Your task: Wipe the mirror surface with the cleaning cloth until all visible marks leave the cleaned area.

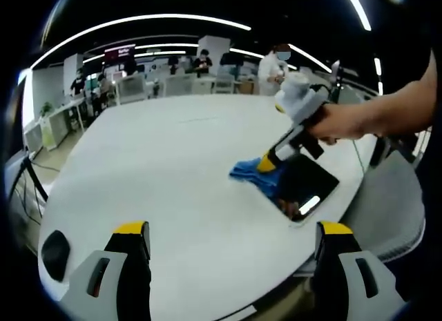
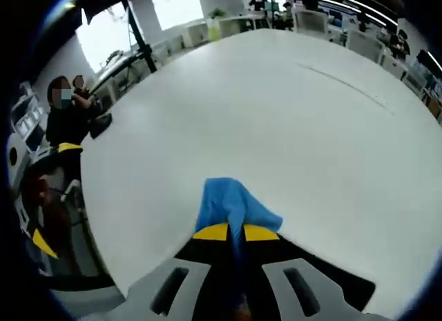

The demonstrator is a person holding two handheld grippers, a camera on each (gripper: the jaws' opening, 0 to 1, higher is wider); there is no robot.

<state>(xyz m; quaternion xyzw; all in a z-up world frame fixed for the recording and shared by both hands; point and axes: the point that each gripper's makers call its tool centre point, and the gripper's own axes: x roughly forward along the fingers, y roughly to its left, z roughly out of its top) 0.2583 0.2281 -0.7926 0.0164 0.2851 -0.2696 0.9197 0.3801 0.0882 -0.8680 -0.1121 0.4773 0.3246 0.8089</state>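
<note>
Blue cleaning cloth [image 2: 235, 207] sits pinched between the jaws of my right claw [image 2: 235, 232], its loose end spilling forward over the far edge of the dark mirror [image 1: 304, 186] onto the white worktop [image 1: 173, 169]. My left claw [image 1: 233, 239] hangs above the worktop with its jaws wide apart, holding nothing. To wipe well, I judge I should press the cloth flat, draw it back across the glass in overlapping passes, and keep the mirror from sliding toward the worktop's edge.

mirror [image 1: 304, 186]: 1 | blue cleaning cloth [image 2: 231, 205]: 1 | white table [image 1: 173, 169]: 1 | grippers: 2, left gripper [image 1: 231, 241], right gripper [image 2: 235, 232] | hand [image 1: 338, 121]: 1 | black object [image 1: 55, 252] at table edge: 1
</note>
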